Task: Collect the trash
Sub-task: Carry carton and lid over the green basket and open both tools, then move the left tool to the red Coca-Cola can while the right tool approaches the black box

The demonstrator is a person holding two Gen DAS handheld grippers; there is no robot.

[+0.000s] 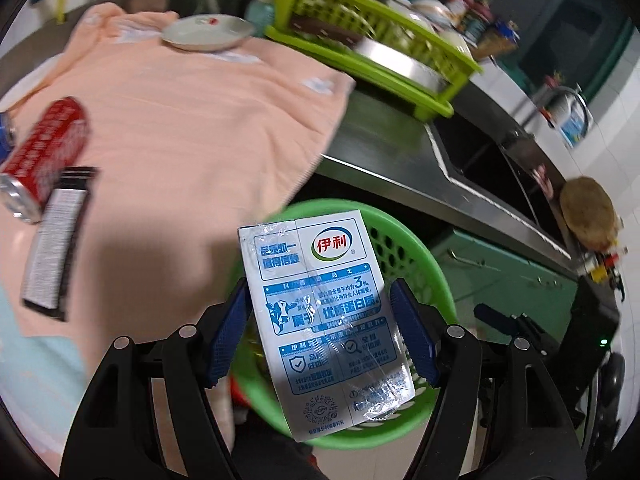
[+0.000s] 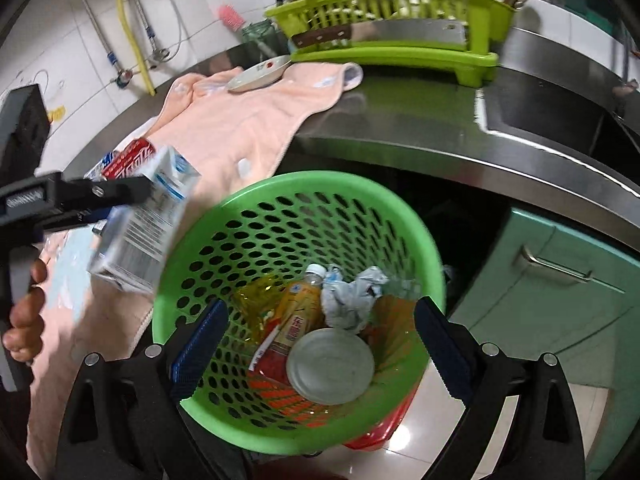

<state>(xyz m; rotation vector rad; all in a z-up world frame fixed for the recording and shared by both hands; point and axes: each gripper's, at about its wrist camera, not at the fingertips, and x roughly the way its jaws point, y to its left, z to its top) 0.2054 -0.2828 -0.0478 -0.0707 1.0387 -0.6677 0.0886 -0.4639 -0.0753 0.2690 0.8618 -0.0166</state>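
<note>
My left gripper (image 1: 320, 286) is shut on a white and blue milk carton (image 1: 316, 248) and holds it in the air over the near rim of a green perforated basket (image 1: 400, 232). The right wrist view shows that carton (image 2: 136, 248) at the left, beside the basket's rim (image 2: 320, 184), with the left gripper (image 2: 128, 204) on it. My right gripper (image 2: 322, 306) is open above the basket with nothing between its fingers. Inside lie a drink bottle (image 2: 300, 300), a round tin (image 2: 330, 364), crumpled paper (image 2: 352, 296) and wrappers. A red can (image 1: 44, 152) and a flat black packet (image 1: 56, 240) lie on the towel.
A peach towel (image 1: 180, 120) covers the steel counter, with a white plate (image 1: 208, 32) at its far end. A lime dish rack (image 1: 360, 40) stands behind, a sink (image 1: 480, 152) to the right. Green cabinet doors (image 2: 560, 280) sit under the counter. A person's hand (image 2: 24, 320) grips the left handle.
</note>
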